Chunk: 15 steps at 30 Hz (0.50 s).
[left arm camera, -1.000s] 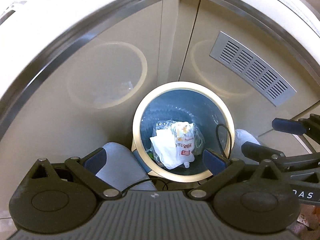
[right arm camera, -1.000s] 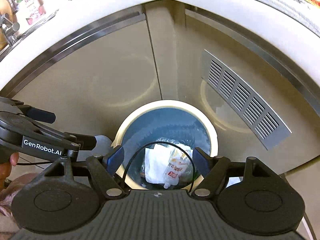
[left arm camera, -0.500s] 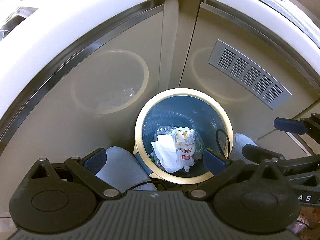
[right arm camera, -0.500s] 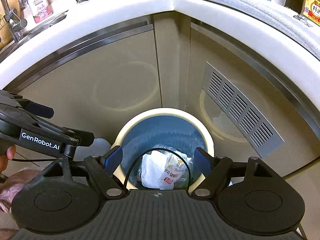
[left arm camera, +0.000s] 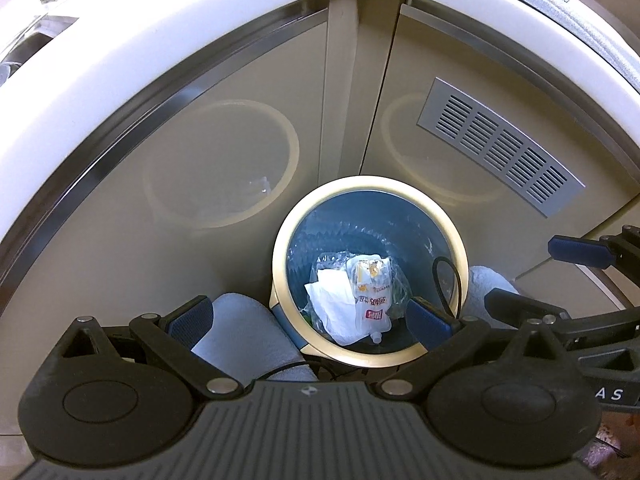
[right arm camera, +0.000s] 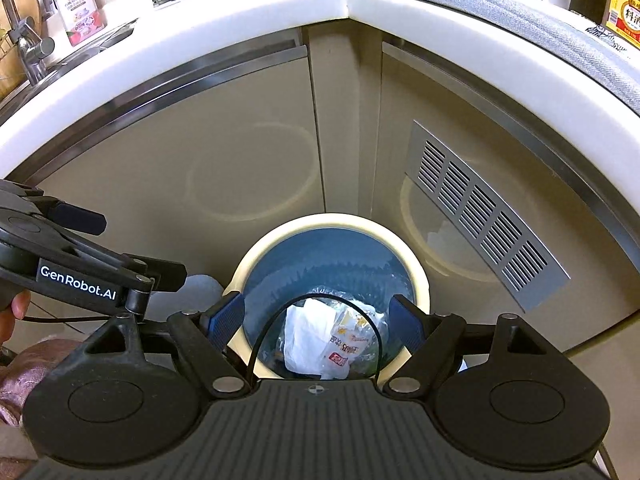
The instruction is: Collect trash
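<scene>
Below me stands a round bin (left arm camera: 460, 240) with a cream rim and a blue liner, tucked into the corner where two beige cabinet doors (left arm camera: 200, 184) meet under the white counter (left arm camera: 160, 24). The trash (left arm camera: 352, 300) lies at the bottom of the bin: a crumpled white paper, a clear plastic wrapper and a small printed pouch with a red label, all heaped together. The upper part of the bin is bare liner.

My left tongs (left arm camera: 308, 318) hang spread apart above the bin's near rim, with nothing between the pads. My right tongs (right arm camera: 318, 316) are likewise parted wide over the bin mouth and hold nothing; a thin black cable (right arm camera: 280, 320) loops across in front of them.

The bin sits close to both doors. A slatted metal vent (right arm camera: 480, 216) is set in the right-hand door. The counter edge overhangs the doors above. A folded grey cloth (left arm camera: 248, 336) lies just left of the bin.
</scene>
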{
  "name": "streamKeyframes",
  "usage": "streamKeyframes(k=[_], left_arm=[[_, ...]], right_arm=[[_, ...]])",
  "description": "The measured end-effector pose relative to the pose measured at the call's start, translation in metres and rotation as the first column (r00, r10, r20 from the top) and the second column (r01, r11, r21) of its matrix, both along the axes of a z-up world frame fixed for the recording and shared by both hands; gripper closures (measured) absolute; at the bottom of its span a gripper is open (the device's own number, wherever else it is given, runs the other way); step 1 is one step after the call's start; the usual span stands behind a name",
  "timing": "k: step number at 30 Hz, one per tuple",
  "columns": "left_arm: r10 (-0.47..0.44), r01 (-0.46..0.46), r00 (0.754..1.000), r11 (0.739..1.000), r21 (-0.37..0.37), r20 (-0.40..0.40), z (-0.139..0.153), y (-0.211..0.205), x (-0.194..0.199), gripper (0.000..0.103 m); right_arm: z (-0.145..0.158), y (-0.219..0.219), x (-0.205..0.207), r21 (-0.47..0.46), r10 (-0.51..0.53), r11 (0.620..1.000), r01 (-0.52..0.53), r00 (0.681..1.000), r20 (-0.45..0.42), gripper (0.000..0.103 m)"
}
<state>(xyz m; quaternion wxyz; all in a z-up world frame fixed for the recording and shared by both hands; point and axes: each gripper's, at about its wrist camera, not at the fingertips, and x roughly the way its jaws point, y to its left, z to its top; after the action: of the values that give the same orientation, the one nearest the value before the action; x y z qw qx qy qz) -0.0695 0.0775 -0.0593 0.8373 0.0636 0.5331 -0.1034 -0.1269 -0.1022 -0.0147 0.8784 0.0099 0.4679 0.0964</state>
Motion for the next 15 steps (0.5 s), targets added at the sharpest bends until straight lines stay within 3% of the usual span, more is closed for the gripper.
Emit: streamKeyframes(k=[15], left_arm=[[-0.007, 0.007, 1.000, 1.000, 0.014, -0.014, -0.0047, -0.0039, 0.0008, 0.000]], right_arm=[[-0.0078, -0.0050, 0.0042, 0.018, -0.008, 1.000, 0.008, 1.000, -0.021, 0.020]])
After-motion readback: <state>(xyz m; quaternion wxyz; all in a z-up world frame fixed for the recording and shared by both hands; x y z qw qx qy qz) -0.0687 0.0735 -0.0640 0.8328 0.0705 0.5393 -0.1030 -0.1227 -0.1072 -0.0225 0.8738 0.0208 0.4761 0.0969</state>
